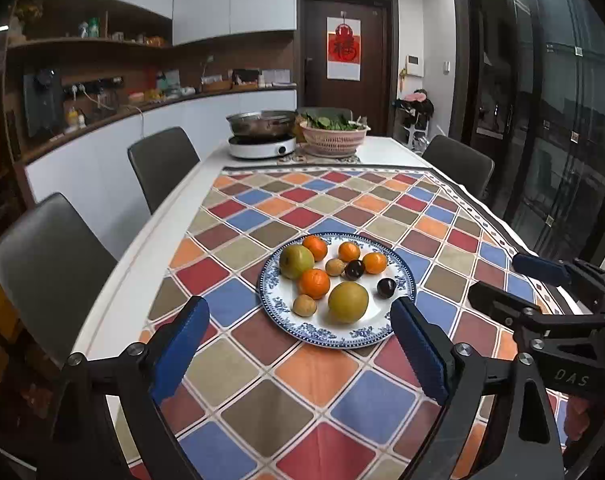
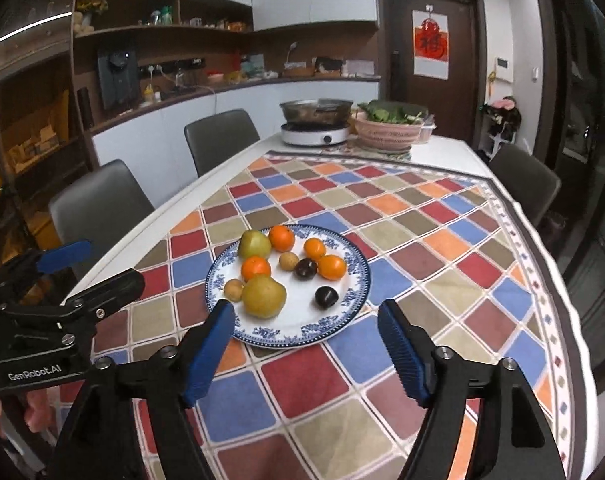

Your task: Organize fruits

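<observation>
A blue-and-white plate (image 1: 286,322) (image 2: 302,326) sits on the checkered tablecloth. It holds two yellow-green pears (image 1: 347,302) (image 2: 263,295), several oranges (image 1: 314,283) (image 2: 256,268), two small brown fruits (image 1: 304,305) (image 2: 233,289) and two dark plums (image 1: 386,287) (image 2: 326,297). My left gripper (image 1: 298,338) is open and empty, just in front of the plate. My right gripper (image 2: 306,340) is open and empty, also at the plate's near edge. Each gripper shows in the other's view, the right (image 1: 514,280) beside the plate's right, the left (image 2: 98,268) to its left.
A white induction cooker with a steel pot (image 1: 261,128) (image 2: 316,120) and a pink basket of greens (image 1: 334,132) (image 2: 390,126) stand at the table's far end. Grey chairs (image 1: 162,164) (image 2: 220,138) line the left side; another chair (image 1: 458,164) stands at the right.
</observation>
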